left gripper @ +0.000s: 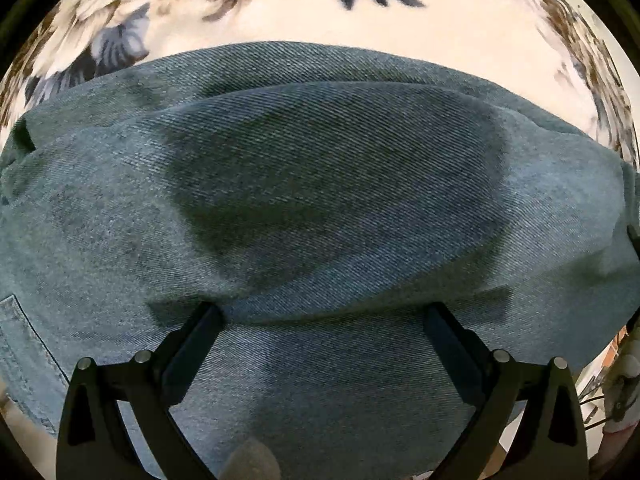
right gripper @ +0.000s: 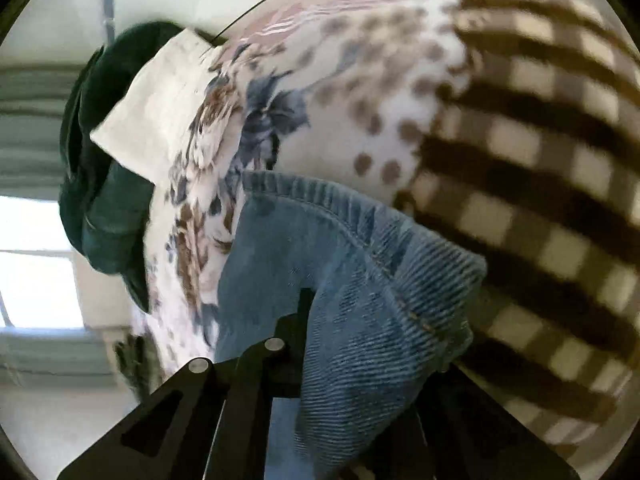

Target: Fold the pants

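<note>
Your left gripper [left gripper: 322,312] spread wide, tips on the jeans [left gripper: 320,184] over the floral sheet [left gripper: 460,28], your right gripper [right gripper: 320,320] tilted, clamping the jeans' hem [right gripper: 380,240].

- The pants [left gripper: 320,208] are blue denim with a fine diagonal weave, darker in shadowed patches; the right wrist view shows a paler, ribbed blue hem with tan stitching.
- The floral cover [left gripper: 460,28] is cream, printed with brown blossoms and slate-blue leaves.
- The checked blanket [right gripper: 540,184] has dark brown and beige squares.
- A spotted cloth [right gripper: 360,92] is white with brown dots.
- A dark green fabric [right gripper: 104,168] lies beside a plain white pillow [right gripper: 160,112].
- Both grippers' fingers [left gripper: 200,344] are black.
</note>
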{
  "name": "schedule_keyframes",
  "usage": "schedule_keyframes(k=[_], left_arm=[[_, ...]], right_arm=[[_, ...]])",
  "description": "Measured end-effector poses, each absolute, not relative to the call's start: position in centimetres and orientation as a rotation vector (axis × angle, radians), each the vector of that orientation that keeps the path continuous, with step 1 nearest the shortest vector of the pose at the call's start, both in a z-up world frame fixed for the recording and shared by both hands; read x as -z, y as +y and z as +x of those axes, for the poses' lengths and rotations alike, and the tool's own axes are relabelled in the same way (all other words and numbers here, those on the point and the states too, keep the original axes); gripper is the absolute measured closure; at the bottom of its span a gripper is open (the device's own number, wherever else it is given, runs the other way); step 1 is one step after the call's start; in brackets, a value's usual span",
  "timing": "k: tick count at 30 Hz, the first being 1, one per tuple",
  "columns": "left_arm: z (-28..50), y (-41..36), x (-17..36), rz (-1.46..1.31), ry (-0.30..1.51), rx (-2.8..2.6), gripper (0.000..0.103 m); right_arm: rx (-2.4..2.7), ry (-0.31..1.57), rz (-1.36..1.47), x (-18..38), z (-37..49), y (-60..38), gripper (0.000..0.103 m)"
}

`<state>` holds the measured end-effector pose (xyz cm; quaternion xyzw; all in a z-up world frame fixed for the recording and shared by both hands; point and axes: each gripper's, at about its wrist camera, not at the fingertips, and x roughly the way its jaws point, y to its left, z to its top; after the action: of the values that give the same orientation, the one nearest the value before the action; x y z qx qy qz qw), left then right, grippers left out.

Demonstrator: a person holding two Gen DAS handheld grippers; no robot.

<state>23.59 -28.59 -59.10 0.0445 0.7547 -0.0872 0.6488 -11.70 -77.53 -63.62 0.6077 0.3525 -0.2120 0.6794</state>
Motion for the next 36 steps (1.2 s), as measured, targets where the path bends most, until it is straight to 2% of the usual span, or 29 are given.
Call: schedule_keyframes(k=[3, 8, 11, 16, 21, 27, 29, 31, 33, 36], left_arm=[[23.4, -28.4, 58.5, 0.105, 1.713, 0.19, 0.0], [22.7, -26.2, 54.6, -0.025, 1.664, 0.176, 0.0], [21.9, -22.8, 51.2, -0.149, 1.627, 0.141, 0.0], [19.4, -15.3, 46.9, -0.28, 1.563, 0.065, 0.0], [16.7, -5.9, 45.2, -0.359, 1.53, -0.053, 0.0], [14.8, 3.3, 46.6, -0.373, 1.547, -0.191, 0.0], [14.5, 5.6, 47.1, -0.398, 1.548, -0.212, 0.0], [14.7, 7.0, 47.0, -0.411, 1.535, -0.218, 0.0], [15.7, 8.0, 46.9, -0.427, 1.504, -0.204, 0.0], [17.5, 7.8, 46.5, -0.442, 1.474, -0.144, 0.0]], right_arm=[[0.498, 0.771, 1.33, 62.2, -10.9, -76.6, 0.097], [0.4, 0.74, 1.11, 52.5, -8.0, -72.6, 0.097], [0.295, 0.735, 0.977, 46.6, -5.5, -67.1, 0.097], [0.085, 0.775, 0.799, 41.3, -2.2, -55.6, 0.097], [-0.091, 0.917, 0.595, 43.9, 0.9, -41.1, 0.097], [-0.188, 1.176, 0.304, 55.1, 2.1, -24.2, 0.097], [-0.181, 1.28, 0.192, 58.1, 2.3, -20.1, 0.086], [-0.244, 1.316, 0.122, 59.1, 1.2, -16.6, 0.058], [-0.387, 1.291, 0.064, 58.4, -0.4, -13.9, 0.037], [-0.548, 1.286, 0.082, 56.8, -1.6, -13.4, 0.037]])
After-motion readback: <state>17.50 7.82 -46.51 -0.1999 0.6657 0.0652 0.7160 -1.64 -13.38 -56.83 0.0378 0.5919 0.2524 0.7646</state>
